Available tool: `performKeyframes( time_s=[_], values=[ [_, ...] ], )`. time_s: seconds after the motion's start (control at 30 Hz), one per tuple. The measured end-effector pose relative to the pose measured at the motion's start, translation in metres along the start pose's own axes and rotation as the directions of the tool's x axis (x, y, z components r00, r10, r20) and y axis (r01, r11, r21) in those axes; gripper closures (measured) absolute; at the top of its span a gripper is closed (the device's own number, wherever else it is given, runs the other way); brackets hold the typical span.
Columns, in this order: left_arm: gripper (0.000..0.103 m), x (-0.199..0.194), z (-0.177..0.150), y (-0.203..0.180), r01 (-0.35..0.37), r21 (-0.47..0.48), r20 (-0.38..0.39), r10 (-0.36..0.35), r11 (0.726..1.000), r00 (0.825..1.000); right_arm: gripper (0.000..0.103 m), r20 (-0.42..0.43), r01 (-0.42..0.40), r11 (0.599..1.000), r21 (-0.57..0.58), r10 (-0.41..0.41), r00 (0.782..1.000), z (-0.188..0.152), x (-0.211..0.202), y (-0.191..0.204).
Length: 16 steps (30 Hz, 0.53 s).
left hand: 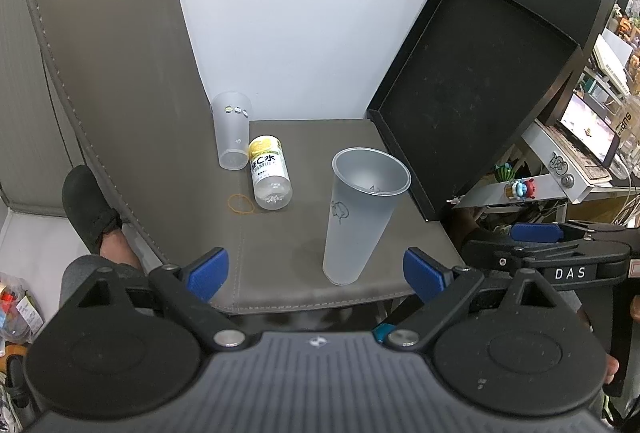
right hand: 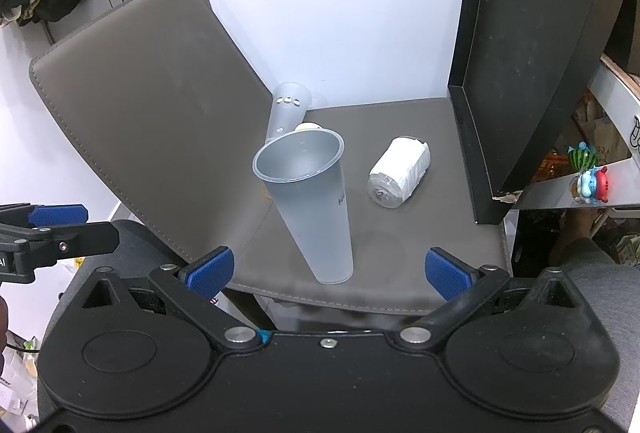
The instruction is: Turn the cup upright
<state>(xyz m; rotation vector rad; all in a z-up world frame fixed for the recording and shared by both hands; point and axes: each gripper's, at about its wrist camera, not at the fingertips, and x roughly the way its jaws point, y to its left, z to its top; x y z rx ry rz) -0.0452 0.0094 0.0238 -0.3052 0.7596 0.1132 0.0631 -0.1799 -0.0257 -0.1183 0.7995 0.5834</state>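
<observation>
cup (left hand: 362,213): upright, mouth up, near the front edge of the chair seat (left hand: 280,273)
left gripper (left hand: 316,273): fingers spread wide, empty, just short of the cup
right gripper (right hand: 329,271): fingers apart, empty
bottle (left hand: 269,171): lying behind, beside a second cup (left hand: 231,129)

The clear plastic bottle with the yellow-and-white label (left hand: 269,171), lying on its side, reads "C水" with "VITAMIN" below — the rest is cut off. The black right gripper arm (left hand: 570,265) carries white letters "DAS". The upright frosted translucent plastic cup (right hand: 310,201) shows dark print starting "H" — unreadable further.
</observation>
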Motion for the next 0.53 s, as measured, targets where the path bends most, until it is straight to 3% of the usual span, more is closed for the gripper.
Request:
performKeyframes(
  time_s=[0.53],
  values=[
    [0.01, -0.001, 0.0007, -0.0007, -0.004, 0.009, 0.013, 0.004, 1.0, 1.0, 0.0, -0.009, 0.0, 1.0, -0.008, 0.0, 1.0, 0.0011, 0.0017, 0.0021]
  ],
)
